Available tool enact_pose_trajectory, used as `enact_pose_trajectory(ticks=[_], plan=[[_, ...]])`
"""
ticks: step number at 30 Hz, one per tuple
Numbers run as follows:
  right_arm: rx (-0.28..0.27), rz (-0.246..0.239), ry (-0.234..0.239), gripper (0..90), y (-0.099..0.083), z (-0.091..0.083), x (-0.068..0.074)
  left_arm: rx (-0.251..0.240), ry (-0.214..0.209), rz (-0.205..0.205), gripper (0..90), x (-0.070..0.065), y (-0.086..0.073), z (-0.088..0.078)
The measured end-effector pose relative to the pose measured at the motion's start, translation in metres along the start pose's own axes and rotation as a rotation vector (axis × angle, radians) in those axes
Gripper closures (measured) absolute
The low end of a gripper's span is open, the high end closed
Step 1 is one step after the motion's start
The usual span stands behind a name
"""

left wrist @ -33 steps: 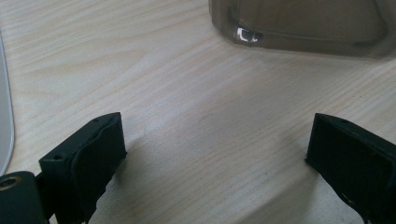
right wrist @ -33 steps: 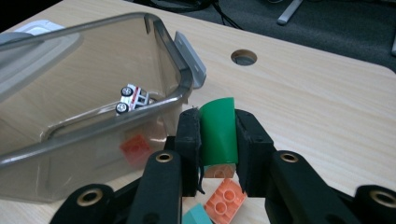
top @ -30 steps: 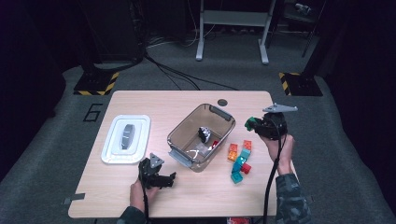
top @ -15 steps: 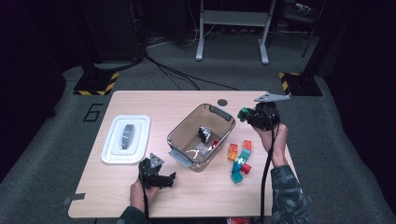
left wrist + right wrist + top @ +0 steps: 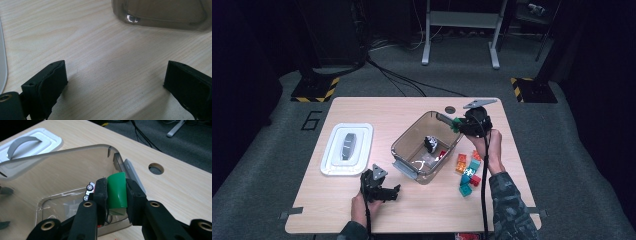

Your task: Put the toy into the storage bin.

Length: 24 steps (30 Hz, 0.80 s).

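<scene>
In the high view, a green block (image 5: pixel 456 124) is being held by the right hand-held gripper (image 5: pixel 458 125) over the clear bin (image 5: pixel 404 150), at its two o'clock rim. In the left gripper view, the left hand-held gripper (image 5: pixel 113 82) is being rested wide open on the bench (image 5: pixel 100 50). In the right gripper view, the block (image 5: pixel 116 190) is being pinched above the rim; released early, it could be bounced outside.

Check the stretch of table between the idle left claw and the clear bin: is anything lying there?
Nothing: in the left gripper view, only bare wood lies between the open left claw and the clear bin.
</scene>
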State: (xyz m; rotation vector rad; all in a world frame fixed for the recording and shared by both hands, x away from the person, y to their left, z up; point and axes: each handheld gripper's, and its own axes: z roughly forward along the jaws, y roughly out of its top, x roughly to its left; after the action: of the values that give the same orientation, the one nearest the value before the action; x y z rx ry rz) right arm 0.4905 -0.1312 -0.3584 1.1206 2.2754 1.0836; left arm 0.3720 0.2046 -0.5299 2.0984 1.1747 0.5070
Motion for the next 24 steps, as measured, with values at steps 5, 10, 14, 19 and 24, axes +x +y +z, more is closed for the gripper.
enact_pose_trajectory(ticks=[5, 10, 14, 19, 24], plan=[[0.052, -0.006, -0.003, 72.9, -0.002, 0.013, 0.003, 0.0, 0.0, 0.0, 4.4, 0.0, 0.0, 0.0], [0.061, 0.006, -0.008, 72.3, -0.007, 0.016, 0.003, -0.001, 0.0, 0.0, 4.5, 0.0, 0.0, 0.0], [0.061, 0.002, -0.004, 67.9, -0.009, 0.013, 0.005, -0.001, 0.0, 0.0, 4.5, 0.0, 0.0, 0.0], [0.033, 0.006, -0.008, 53.7, -0.011, 0.001, 0.004, -0.003, 0.002, 0.003, 4.6, 0.0, 0.0, 0.0], [0.004, 0.054, -0.015, 38.2, -0.02, -0.015, 0.0, -0.001, 0.003, 0.009, 4.6, 0.001, 0.0, 0.0]])
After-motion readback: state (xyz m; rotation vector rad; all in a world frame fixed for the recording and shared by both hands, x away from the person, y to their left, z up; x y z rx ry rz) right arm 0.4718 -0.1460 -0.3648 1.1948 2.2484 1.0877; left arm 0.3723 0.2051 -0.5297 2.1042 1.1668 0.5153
